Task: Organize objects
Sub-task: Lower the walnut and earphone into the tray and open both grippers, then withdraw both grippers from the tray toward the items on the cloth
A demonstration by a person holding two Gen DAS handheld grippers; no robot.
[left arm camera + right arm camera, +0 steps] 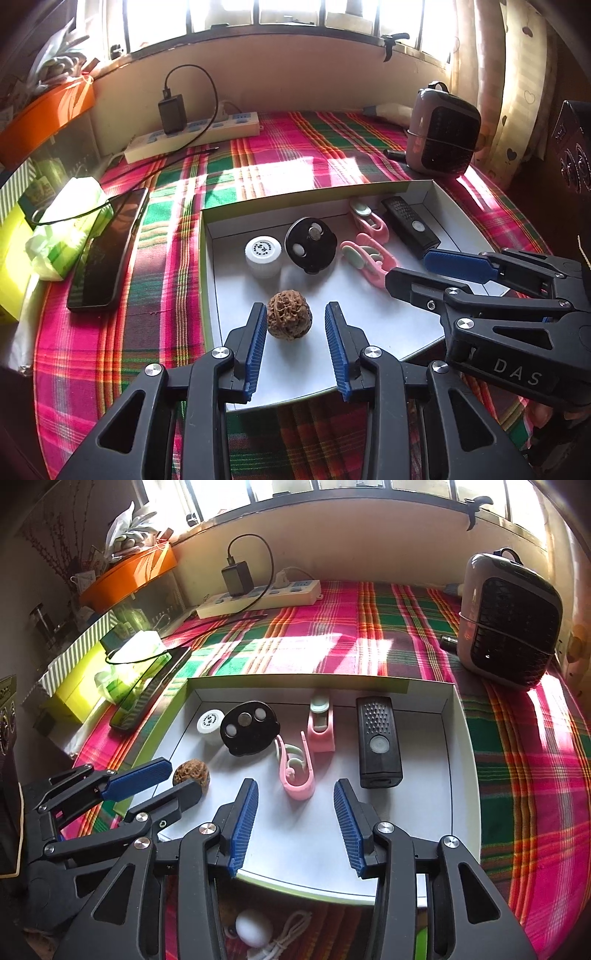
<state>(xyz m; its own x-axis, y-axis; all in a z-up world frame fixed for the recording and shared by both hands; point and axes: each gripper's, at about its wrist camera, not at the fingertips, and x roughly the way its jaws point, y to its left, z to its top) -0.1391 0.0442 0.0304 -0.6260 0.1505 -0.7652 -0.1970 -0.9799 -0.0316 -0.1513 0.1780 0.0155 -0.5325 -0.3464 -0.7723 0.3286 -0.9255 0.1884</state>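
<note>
Inside a shallow white cardboard tray (458,216) on the desk's red-and-green plaid cloth (295,147), a wrinkled brown walnut (290,319) sits near the tray's front left corner, between the blue pads of the left claw (295,347). Those jaws stand apart, with a gap on each side of the walnut, so nothing is gripped. Being roundish, the walnut has no clear long axis.

Further back stand a white round-lidded jar (263,256) and a black round disc with three small buttons (311,244). Two pink plastic clips lie beside them: the nearer pink clip (297,771) runs front to back with its prongs toward the window, and the farther pink clip (320,725) also lies front to back. A black rectangular remote-like device (378,740) lies lengthwise front to back, grille end toward the window.

The right claw (295,829) is open over the tray's bare floor, just in front of the nearer clip, holding nothing.
</note>
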